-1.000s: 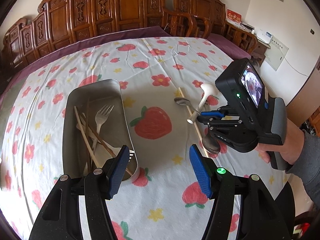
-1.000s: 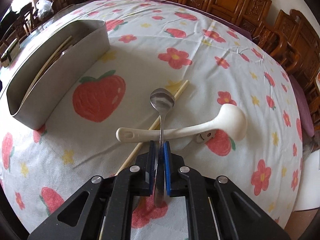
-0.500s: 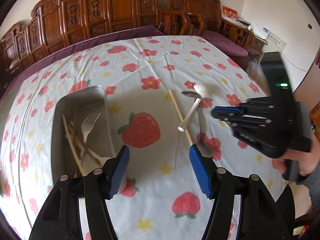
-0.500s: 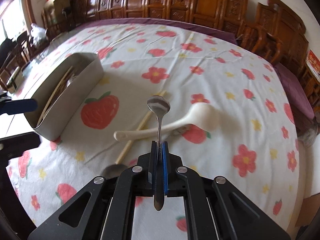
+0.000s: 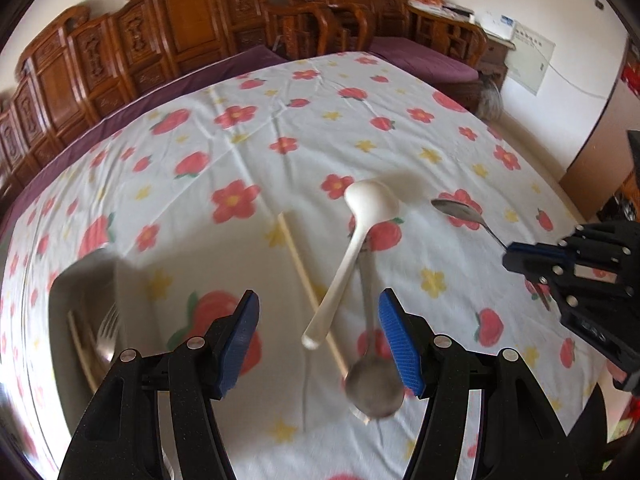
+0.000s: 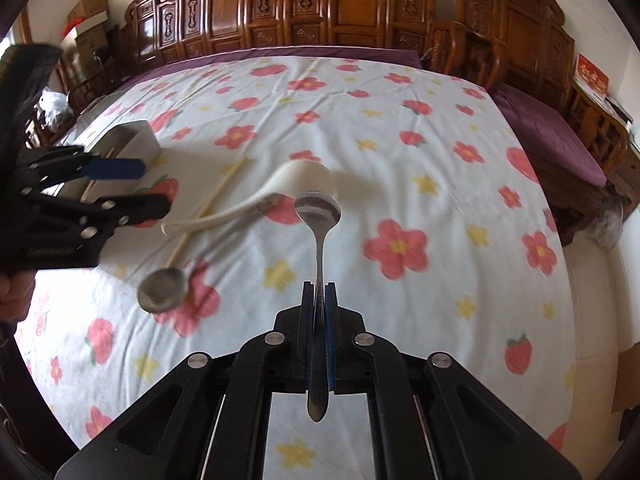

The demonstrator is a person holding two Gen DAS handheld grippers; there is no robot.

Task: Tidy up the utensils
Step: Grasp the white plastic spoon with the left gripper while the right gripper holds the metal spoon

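- Your right gripper (image 6: 319,300) has its fingers pressed together on the handle of a small steel spoon (image 6: 318,210); the spoon hangs clear above the worktop (image 6: 440,208), bowl pointing away from you, handle end sticking back past the fingers.
- Your left gripper (image 5: 318,330) has its blue-padded fingers (image 5: 244,328) spread with nothing between them, hovering over the middle of the worktop.
- Under the left gripper lies a small pile: a white plastic ladle (image 5: 352,248) slants across a larger metal spoon (image 5: 374,382) and sits just beside a single pale wooden chopstick (image 5: 300,264). The ladle's handle crosses the metal spoon's shaft, so it stands in the way of that spoon.
- The metal tray (image 5: 80,300) sits toward the worktop's left edge, well apart from the pile. It is smooth, grey and round-cornered.
- Only the left wrist view looks into the tray: a fork (image 5: 108,328) and a wooden chopstick (image 5: 80,344) lie inside, both blurred. The right wrist view shows only the tray's outer wall, half hidden behind your left gripper.
- Only the right wrist view shows the pinch on the held spoon up close, and part of a hand (image 6: 16,292) at the left edge.
- The worktop wears a white cloth printed with red flowers, strawberries and yellow stars, slightly creased. A purple cloth shows along its far edge, with carved dark-wood chairs (image 6: 352,4) lining the wall behind.
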